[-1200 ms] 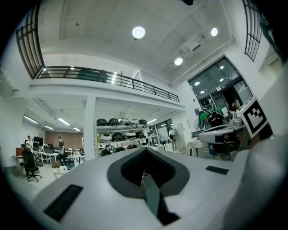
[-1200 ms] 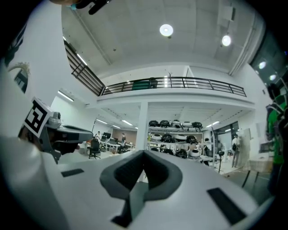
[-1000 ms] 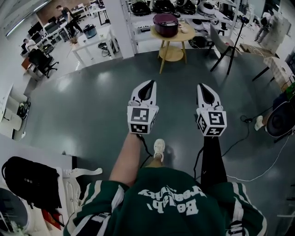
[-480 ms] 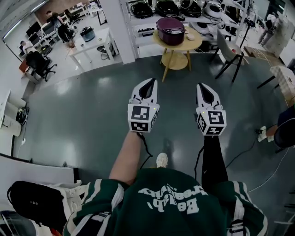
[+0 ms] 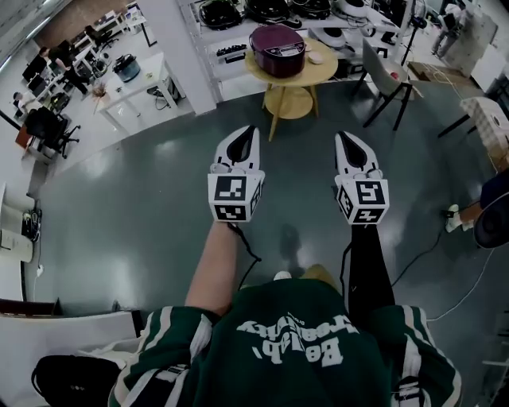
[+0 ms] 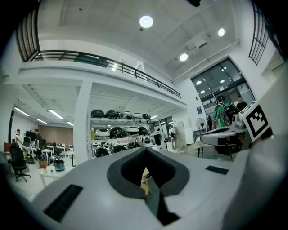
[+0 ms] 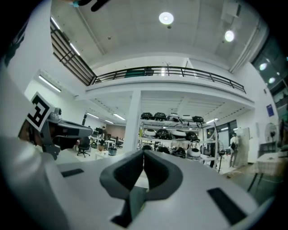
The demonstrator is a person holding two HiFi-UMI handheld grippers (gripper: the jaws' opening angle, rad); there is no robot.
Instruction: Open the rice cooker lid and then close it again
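Note:
A dark purple rice cooker point(image 5: 277, 38) with its lid down stands on a round wooden table point(image 5: 298, 70) far ahead across the grey floor. Both grippers are held out side by side in the air, well short of the table. My left gripper point(image 5: 250, 128) points toward the table, its jaws meeting at the tips with nothing between them. The right gripper point(image 5: 342, 136) is the same, shut and empty. In the left gripper view my left gripper point(image 6: 145, 150) shows closed tips, and the right gripper point(image 7: 144, 153) does too in its own view.
Behind the table, shelves point(image 5: 262, 9) carry several more cookers. A grey chair point(image 5: 380, 73) stands right of the table, a white pillar point(image 5: 189, 48) and a white desk point(image 5: 137, 83) to its left. A cable point(image 5: 420, 248) lies on the floor at right.
The person has walked forward over the floor toward the table. Both grippers stay shut and side by side, now a little higher in the head view.

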